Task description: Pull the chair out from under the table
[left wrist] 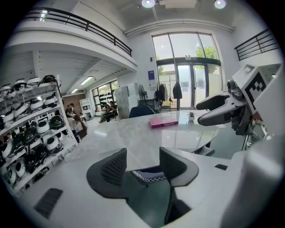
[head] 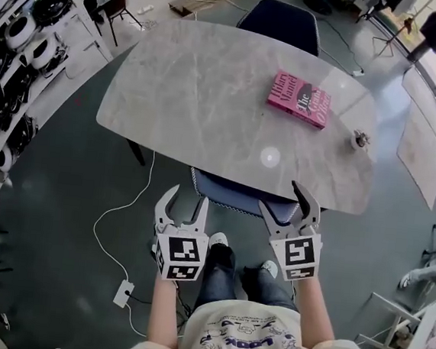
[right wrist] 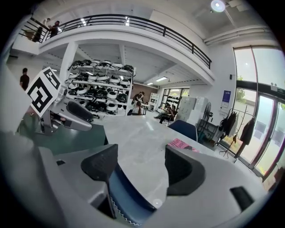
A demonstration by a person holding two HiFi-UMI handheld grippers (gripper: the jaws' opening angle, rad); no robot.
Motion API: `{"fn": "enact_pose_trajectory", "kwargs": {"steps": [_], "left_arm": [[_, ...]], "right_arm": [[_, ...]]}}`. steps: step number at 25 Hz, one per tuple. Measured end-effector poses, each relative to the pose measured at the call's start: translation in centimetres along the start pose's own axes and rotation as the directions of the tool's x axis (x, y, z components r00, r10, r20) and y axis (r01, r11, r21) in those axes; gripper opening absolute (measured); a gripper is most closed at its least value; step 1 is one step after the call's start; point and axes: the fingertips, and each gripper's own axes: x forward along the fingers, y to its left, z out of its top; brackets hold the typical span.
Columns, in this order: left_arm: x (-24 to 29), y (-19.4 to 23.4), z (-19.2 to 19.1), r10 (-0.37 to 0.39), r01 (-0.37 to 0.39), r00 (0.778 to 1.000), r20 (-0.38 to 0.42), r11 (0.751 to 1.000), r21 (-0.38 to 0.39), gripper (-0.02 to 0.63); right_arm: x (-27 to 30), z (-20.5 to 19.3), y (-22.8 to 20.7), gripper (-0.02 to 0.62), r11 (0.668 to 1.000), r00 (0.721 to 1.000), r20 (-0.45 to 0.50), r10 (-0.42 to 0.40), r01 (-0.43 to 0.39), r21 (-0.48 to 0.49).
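On my far left stand the shelves (head: pixel 16 35) of round headgear, and a white cable (head: pixel 121 222) runs across the green floor. My left gripper (head: pixel 187 198) hovers at the near edge of the table (head: pixel 209 108), jaws spread wide and pinching nothing. In the left gripper view the white-stitched top edge of the chair (left wrist: pixel 149 174) shows in the gap past the pads. The blue chair (head: pixel 231 193) is tucked under the marble table, with only its back rim showing at the table's near side, between my two tools. My right gripper (head: pixel 281 197) points at the same rim, jaws also wide apart with nothing clamped. Whether either tool touches the chair I cannot tell. Further right on the tabletop lie a pink book (head: pixel 300 99) and a small potted plant (head: pixel 359 137).
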Motion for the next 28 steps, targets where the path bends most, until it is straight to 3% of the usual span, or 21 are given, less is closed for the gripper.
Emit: {"fn": "enact_pose_trajectory", "kwargs": {"steps": [7,12,16,23,28], "left_arm": [[2.9,-3.3,-2.3,-0.123,0.132,0.989,-0.083,0.985,0.113,0.249],[4.1,-5.3,-3.6,-0.215,0.235,0.969,-0.123,0.956,0.178,0.267],[4.9,-6.4,-5.1,-0.246,0.282,0.954,-0.171,0.929,0.239,0.273],[6.6,-8.4,-7.4,-0.296,0.365,0.926,-0.236,0.864,0.348,0.279],[7.9,-9.2,-8.5,-0.295,0.397,0.913,-0.282,0.801,0.448,0.285]], "right_arm": [[0.7,-4.3,0.4,0.342,0.999,0.996,-0.092,0.023,-0.025,-0.025],[1.3,-7.5,1.4,0.344,0.996,0.984,-0.165,0.062,-0.071,-0.050],[1.4,-9.9,2.2,0.344,0.993,0.971,-0.225,0.074,-0.092,-0.068],[2.1,-13.5,3.2,0.344,0.983,0.944,-0.317,0.089,-0.135,-0.124],[2.8,-15.7,3.4,0.342,0.970,0.922,-0.377,0.086,-0.164,-0.179]]}}
